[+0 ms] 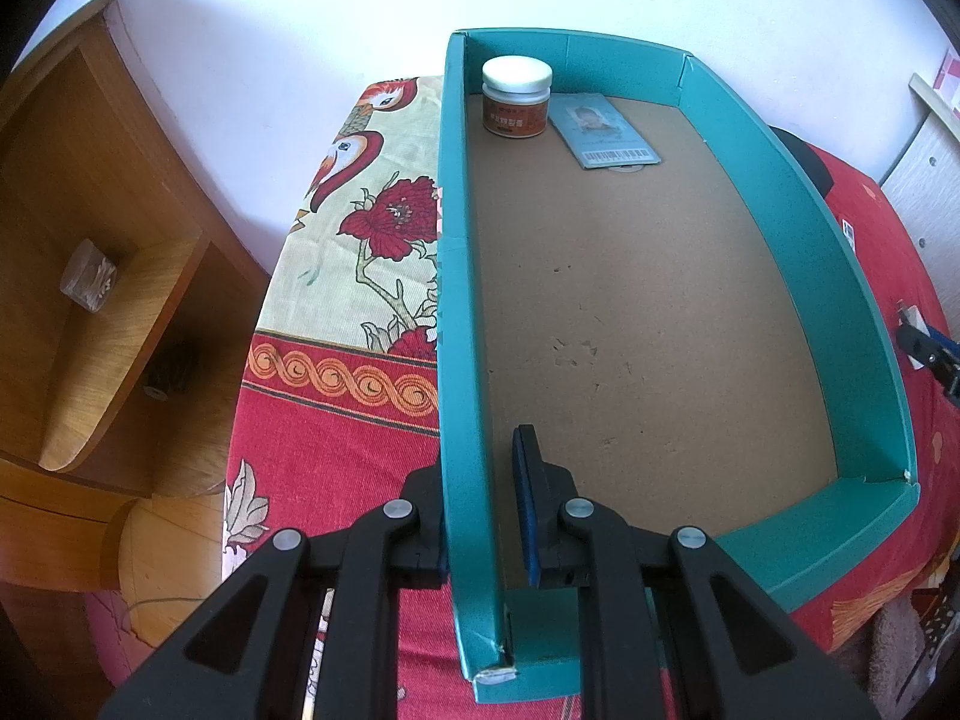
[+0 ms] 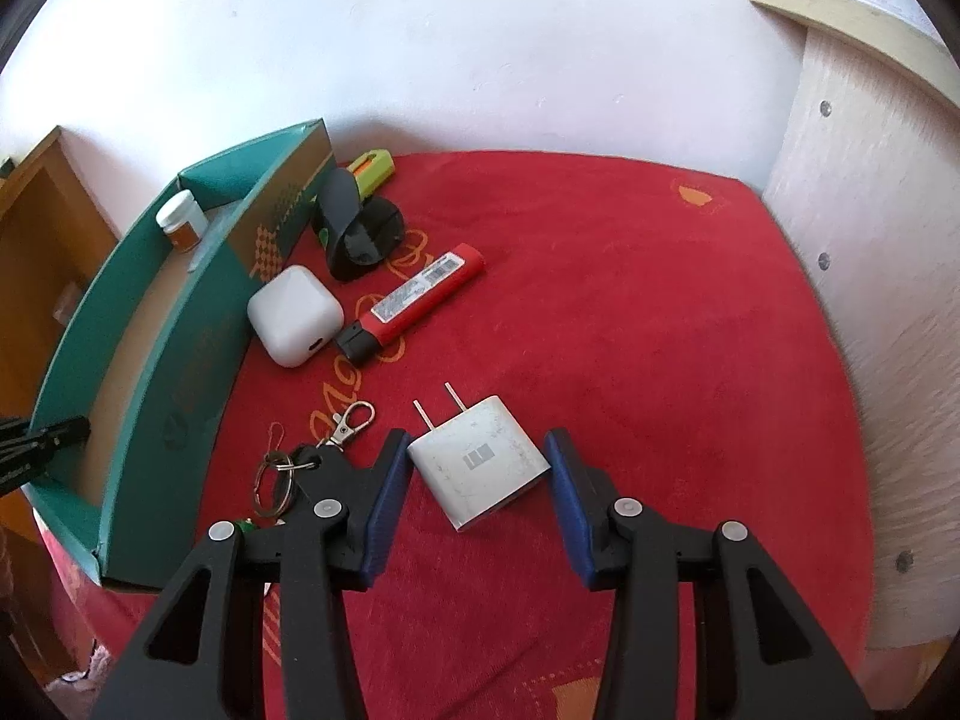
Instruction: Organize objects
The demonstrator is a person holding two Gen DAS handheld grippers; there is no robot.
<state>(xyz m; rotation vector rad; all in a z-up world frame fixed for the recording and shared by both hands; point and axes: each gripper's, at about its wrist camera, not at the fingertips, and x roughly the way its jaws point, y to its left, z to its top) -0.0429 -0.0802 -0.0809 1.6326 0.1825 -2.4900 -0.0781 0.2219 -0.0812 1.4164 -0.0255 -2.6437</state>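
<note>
Red patterned cloth covers the table we work on, against a white wall. Our left gripper is clamped narrowly on the near side wall of the teal cardboard box, one finger outside and one inside, steadying it. Inside the box, at the far end, a white-lidded jar stands next to an ID card lying flat.

Our right gripper straddles the white plug charger, which lies flat on the cloth with its two prongs pointing away from us. The jaws stand partly wide; the left pad seems to be right at the charger's edge and the right pad just beside the opposite corner, so we judge the grasp as not yet made.

Other things wait on the cloth: a keyring with clasp by the left finger, a white earbud case, a red lighter, a black folded item and a green-and-orange item beyond.

We judge the step in hand as picking up the charger. Next we need to close squarely on its flat sides, lift it, and carry it left over the box wall.
</note>
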